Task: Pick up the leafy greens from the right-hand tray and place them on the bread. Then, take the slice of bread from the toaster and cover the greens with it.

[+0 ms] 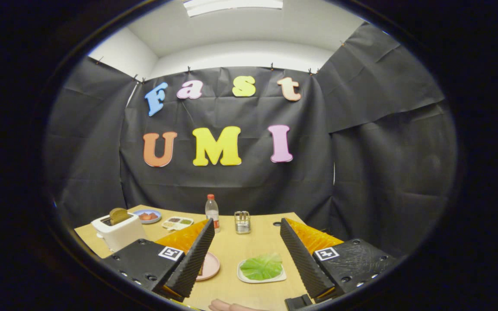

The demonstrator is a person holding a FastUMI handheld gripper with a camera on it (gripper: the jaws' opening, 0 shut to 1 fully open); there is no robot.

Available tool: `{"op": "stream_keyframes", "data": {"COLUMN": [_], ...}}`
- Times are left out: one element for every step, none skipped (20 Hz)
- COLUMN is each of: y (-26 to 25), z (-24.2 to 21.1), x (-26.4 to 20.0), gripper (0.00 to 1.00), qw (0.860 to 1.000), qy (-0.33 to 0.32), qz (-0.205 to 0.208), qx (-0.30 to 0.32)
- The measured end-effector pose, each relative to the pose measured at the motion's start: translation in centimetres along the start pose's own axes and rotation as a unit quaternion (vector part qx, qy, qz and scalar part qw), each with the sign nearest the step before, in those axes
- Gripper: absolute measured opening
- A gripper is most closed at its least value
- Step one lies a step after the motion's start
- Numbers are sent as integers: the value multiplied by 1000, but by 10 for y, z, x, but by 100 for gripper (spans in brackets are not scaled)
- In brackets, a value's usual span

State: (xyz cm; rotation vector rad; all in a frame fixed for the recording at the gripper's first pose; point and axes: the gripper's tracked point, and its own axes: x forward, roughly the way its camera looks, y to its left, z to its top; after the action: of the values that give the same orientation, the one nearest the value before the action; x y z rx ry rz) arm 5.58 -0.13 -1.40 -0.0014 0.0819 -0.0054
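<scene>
Wooden table (255, 242) carries toaster (118, 231), blue plate (147, 216), divided dish (177, 223), bottle (212, 211), metal rack (242, 222). Nearer than the bottle: pink plate (211, 267), and white tray (261, 276) just beside it.

Looking like a lab/test booth w/ mock kitchen setup: black cloth walls (374, 142) hanging round a wooden table (257, 242), toaster (119, 231) sitting on it.

open tabletop (253, 244) ahead, bottle (212, 210) beyond
</scene>
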Motion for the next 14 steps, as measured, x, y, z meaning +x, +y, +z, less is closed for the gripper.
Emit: {"op": "stream_keyframes", "data": {"y": [-4,-8,-11,-16,-20,-26,-29,-31,-33,-36,-39,-40,-41,-42], "z": [-13,-22,-28,-34,-39,-42,-46,-50,-57,-64,-72,-78,-85,-88], "x": [7,13,21,26,32,37,42,49,58,66,75,84,92,97], "gripper": [94,94,94,94,94,94,94,94,95,95,95,95,95,95], "qw": [1000,1000,999,999,998,998,998,997,997,997,997,997,997,997], "qy": [14,25,32,37,41,43,43,49,53,61,65,69,70,67], "qz": [-9,-14,-21,-29,-35,-44,-46,-47,-44,-44,-42,-38,-33,-26], "qx": [-1,-4,-8,-13,-20,-25,-27,-24,-24,-25,-23,-22,-17,-7]}}
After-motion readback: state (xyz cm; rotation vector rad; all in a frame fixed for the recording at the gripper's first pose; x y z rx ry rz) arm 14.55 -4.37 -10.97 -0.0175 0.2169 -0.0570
